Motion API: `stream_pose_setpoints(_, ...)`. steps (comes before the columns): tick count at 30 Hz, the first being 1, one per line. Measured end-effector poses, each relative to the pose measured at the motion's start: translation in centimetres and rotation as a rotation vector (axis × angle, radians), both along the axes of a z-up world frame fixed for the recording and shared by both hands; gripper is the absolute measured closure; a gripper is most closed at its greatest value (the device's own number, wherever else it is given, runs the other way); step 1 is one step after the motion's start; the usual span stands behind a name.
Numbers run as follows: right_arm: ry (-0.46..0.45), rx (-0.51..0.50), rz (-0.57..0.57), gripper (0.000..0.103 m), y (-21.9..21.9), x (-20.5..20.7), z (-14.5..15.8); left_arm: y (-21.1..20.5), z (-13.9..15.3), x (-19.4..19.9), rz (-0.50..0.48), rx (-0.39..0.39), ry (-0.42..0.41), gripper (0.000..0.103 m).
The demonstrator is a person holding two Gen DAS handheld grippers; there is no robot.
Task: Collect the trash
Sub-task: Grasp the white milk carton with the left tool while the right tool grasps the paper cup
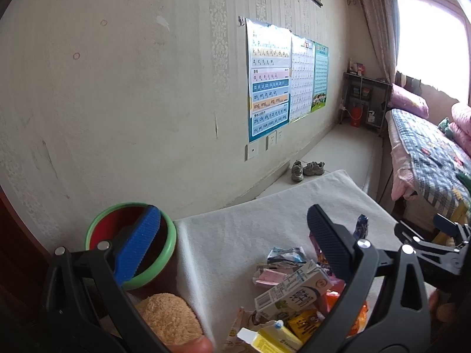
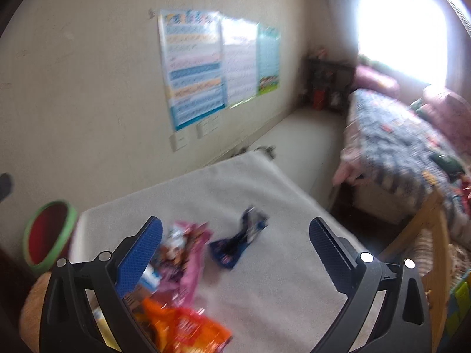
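A pile of trash lies on a white-covered table (image 1: pixel 235 235): a milk carton (image 1: pixel 291 291), crumpled wrappers (image 1: pixel 282 257), a yellow carton (image 1: pixel 273 338) and an orange bag (image 2: pixel 188 329). A dark blue wrapper (image 2: pixel 238 241) lies apart, further along the table (image 2: pixel 250 182), beside a pink wrapper (image 2: pixel 191 253). My left gripper (image 1: pixel 232 235) is open above the pile, holding nothing. My right gripper (image 2: pixel 235 244) is open too, with the blue wrapper showing between its fingers; that view is blurred. A red bin with a green rim (image 1: pixel 132 244) stands at the table's left end.
A tan plush thing (image 1: pixel 167 314) sits below the bin (image 2: pixel 48 232). Posters (image 1: pixel 282 79) hang on the wall. A pair of shoes (image 1: pixel 306 169) lies on the floor beyond the table. A bed with a patterned quilt (image 1: pixel 426 153) is at the right, a shelf (image 1: pixel 365 100) by the window.
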State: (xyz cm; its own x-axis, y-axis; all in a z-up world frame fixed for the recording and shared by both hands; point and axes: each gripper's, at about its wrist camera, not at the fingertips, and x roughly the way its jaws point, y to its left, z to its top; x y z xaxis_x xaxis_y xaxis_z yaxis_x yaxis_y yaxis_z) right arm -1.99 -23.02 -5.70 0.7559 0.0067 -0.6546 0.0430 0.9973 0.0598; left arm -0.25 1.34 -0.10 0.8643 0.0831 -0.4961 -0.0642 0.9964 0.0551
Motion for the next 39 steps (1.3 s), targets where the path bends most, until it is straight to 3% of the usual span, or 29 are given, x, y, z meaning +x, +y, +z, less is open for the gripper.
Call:
stream_pose_setpoints(5,0.230,0.042,0.032,0.007,-1.0,-3.1,-1.9,0.3,-0.9,-1.2,-0.008,0.034,-0.045,0.005)
stream_pose_setpoints(8,0.372,0.095,0.002,0.007,-1.6,-5.5,-4.3,0.7,-2.5,-0.6,-0.059,0.002,0.024,0.005)
stream_pose_setpoints(11,0.527,0.213,-0.034,0.007,-1.9,-8.0,-7.8,0.5,-4.2,-0.1,-0.096,0.020,0.071,0.005)
stream_pose_setpoints(15,0.627,0.267,-0.044,0.009,-0.8,-8.9,-10.3,0.0,-7.1,0.9,-0.203,0.006,0.141,0.005)
stream_pose_setpoints(19,0.680,0.214,-0.032,0.023,0.3,-8.7,-12.0,-1.0,-11.0,2.8,-0.320,-0.018,0.298,0.006)
stream_pose_setpoints(21,0.738,0.255,-0.034,0.043,0.2,-8.6,-13.3,-1.5,-12.6,3.5,-0.341,-0.018,0.339,0.007)
stream_pose_setpoints(22,0.755,0.268,-0.038,0.047,0.1,-8.6,-13.8,-1.8,-13.1,4.0,-0.350,-0.023,0.355,0.007)
stream_pose_setpoints(24,0.749,0.259,-0.037,0.064,0.2,-8.5,-13.8,-2.3,-14.3,4.9,-0.373,-0.032,0.401,0.009)
stream_pose_setpoints(28,0.634,0.212,0.027,0.065,1.7,-8.6,-11.7,-3.1,-16.1,5.8,-0.410,-0.058,0.475,0.021)
stream_pose_setpoints(30,0.566,0.178,0.057,0.065,2.4,-8.8,-10.4,-3.6,-16.5,5.8,-0.427,-0.056,0.497,0.046)
stream_pose_setpoints(33,0.466,0.144,0.090,0.065,3.5,-9.2,-8.5,-3.9,-16.5,5.6,-0.445,-0.036,0.496,0.053)
stream_pose_setpoints(39,0.309,0.124,0.096,0.065,4.3,-8.9,-5.4,-2.3,-13.9,5.3,-0.424,-0.106,0.445,0.061)
